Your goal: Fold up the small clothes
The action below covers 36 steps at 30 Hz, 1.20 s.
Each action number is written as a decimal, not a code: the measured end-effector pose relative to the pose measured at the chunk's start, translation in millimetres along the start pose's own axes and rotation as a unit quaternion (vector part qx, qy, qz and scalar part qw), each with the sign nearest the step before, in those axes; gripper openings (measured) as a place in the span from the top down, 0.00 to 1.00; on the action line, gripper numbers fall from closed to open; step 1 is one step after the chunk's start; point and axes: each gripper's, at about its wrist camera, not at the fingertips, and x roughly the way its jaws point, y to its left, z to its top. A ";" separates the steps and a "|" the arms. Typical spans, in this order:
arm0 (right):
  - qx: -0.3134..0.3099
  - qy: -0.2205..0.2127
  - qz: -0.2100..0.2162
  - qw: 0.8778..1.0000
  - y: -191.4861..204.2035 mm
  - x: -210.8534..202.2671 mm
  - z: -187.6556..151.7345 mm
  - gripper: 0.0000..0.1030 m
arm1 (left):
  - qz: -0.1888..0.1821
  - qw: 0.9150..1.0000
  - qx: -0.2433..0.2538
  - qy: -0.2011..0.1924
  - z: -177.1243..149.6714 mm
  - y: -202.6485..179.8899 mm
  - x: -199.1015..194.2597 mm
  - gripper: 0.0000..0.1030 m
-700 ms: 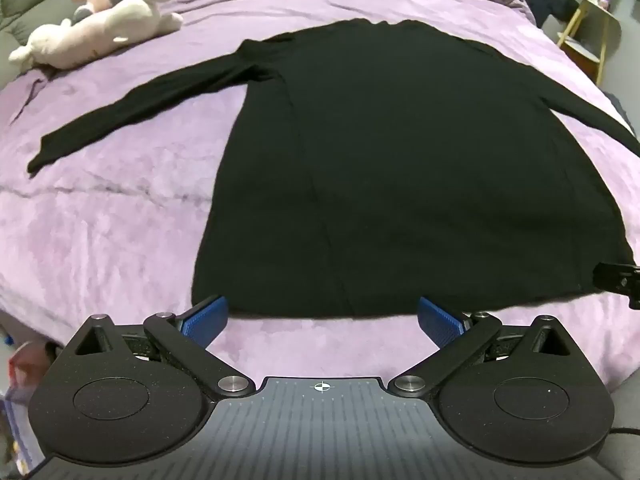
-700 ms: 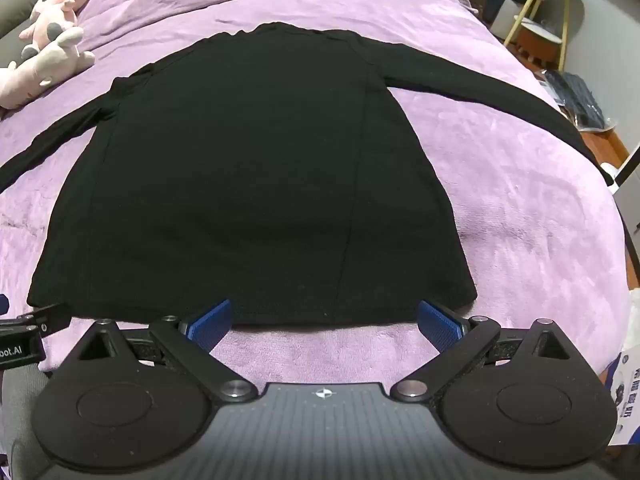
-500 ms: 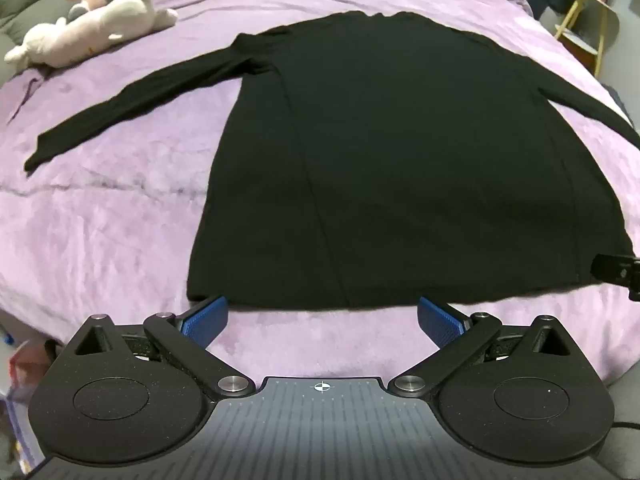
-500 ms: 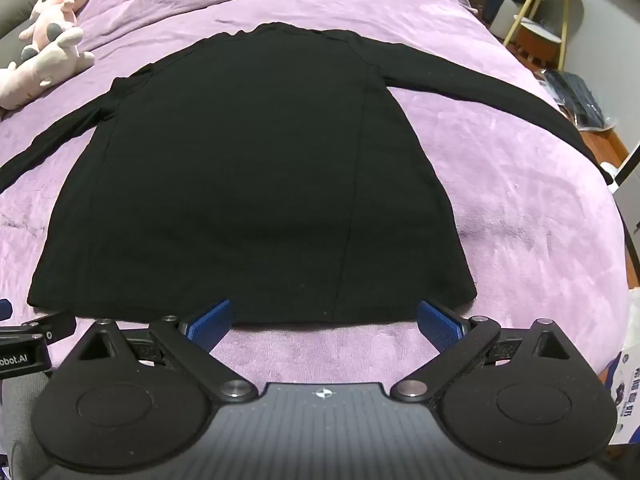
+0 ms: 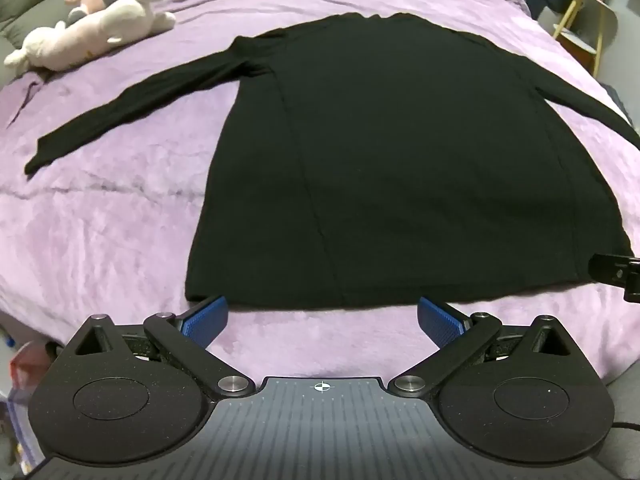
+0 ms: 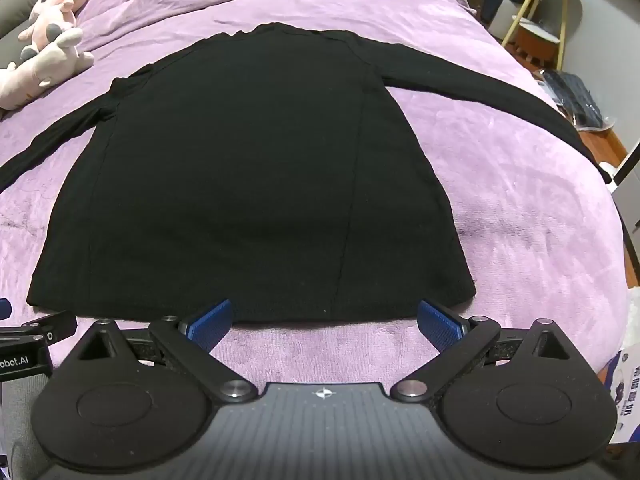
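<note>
A black long-sleeved shirt [image 5: 400, 160] [image 6: 248, 180] lies flat on the purple bedspread [image 5: 100, 220] [image 6: 520, 220], hem toward me, both sleeves spread out sideways. My left gripper [image 5: 322, 318] is open just short of the hem's left half, blue pads wide apart with nothing between them. My right gripper [image 6: 324, 320] is open near the hem's right half, also empty. Part of the right gripper shows at the right edge of the left wrist view, and part of the left one at the left edge of the right wrist view.
Plush toys [image 5: 96, 28] [image 6: 44, 60] lie at the far left of the bed. A small yellow-legged table [image 6: 548, 28] and dark items on the floor [image 6: 576, 96] stand beyond the bed's right side. A printed package [image 6: 624, 392] sits at the lower right.
In the left wrist view the shirt has slid slightly leftward and its hem now sits a little farther from the pads. The right wrist view is nearly unchanged. Both grippers stay open.
</note>
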 end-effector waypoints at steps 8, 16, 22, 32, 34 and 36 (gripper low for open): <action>-0.001 -0.001 -0.002 1.000 1.3 -1.3 -1.4 0.04 | -0.001 1.000 0.008 -0.005 -2.2 -3.6 -2.1 0.00; -0.001 -0.002 -0.001 1.000 1.9 -1.1 -0.8 0.04 | -0.004 1.000 0.005 -0.006 -1.9 -2.7 -3.2 0.00; -0.001 -0.001 -0.002 1.000 2.2 -1.0 -0.9 0.04 | -0.007 1.000 0.003 -0.004 -2.0 -2.4 -2.9 0.00; -0.001 -0.002 -0.001 1.000 1.9 -1.9 -0.6 0.04 | -0.008 1.000 0.001 -0.006 -2.6 -2.5 -3.6 0.00; -0.001 -0.002 -0.001 1.000 2.1 -2.0 -0.4 0.04 | -0.008 1.000 0.000 -0.006 -2.8 -2.5 -3.7 0.00; -0.001 -0.002 0.000 1.000 1.8 -1.8 -0.5 0.04 | -0.009 1.000 -0.002 -0.005 -2.6 -2.5 -3.7 0.00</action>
